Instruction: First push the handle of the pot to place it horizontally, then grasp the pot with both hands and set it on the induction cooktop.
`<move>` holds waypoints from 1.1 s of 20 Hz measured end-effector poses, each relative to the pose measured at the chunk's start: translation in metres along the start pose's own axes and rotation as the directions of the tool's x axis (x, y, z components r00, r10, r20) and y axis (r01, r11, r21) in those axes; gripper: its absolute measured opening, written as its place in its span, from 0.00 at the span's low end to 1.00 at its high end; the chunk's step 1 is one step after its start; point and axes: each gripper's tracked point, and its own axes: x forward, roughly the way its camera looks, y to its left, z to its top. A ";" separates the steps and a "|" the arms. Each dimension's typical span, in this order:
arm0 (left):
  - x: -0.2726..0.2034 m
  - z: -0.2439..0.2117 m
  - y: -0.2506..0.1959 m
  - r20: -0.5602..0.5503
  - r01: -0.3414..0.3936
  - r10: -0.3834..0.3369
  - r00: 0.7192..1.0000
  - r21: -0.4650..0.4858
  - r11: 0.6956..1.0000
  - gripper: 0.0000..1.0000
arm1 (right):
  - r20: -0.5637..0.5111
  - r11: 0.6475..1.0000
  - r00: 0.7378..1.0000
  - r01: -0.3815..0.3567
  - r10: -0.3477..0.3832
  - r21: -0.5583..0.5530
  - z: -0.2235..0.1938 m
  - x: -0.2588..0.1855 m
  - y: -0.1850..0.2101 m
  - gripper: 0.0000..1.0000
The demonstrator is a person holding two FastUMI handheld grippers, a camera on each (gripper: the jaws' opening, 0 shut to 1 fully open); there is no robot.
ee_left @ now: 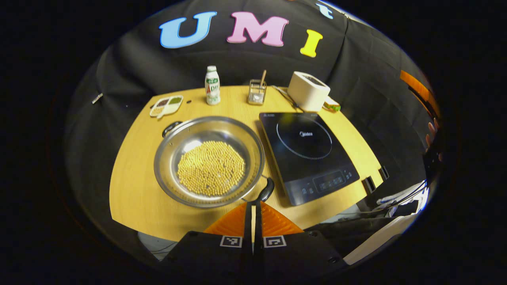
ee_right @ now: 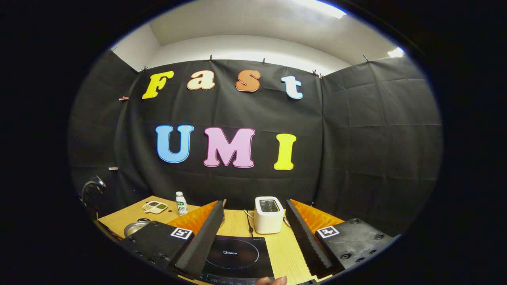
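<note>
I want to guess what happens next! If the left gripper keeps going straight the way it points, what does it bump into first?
Probably the pot's near handle. The left gripper, fingers together, points right at it, with the pot of beans just beyond. How much gap remains is hard to judge.

Left gripper (ee_left: 253, 208): fingers closed together, pointing forward and down.
Right gripper (ee_right: 253, 231): fingers spread wide apart, held level, nothing between them.
</note>
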 end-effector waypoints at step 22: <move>0.105 0.002 -0.002 -0.240 -0.028 0.042 0.970 0.060 0.998 0.05 | -0.058 0.994 0.992 0.108 -0.109 -0.025 -0.021 0.005 -0.042 0.98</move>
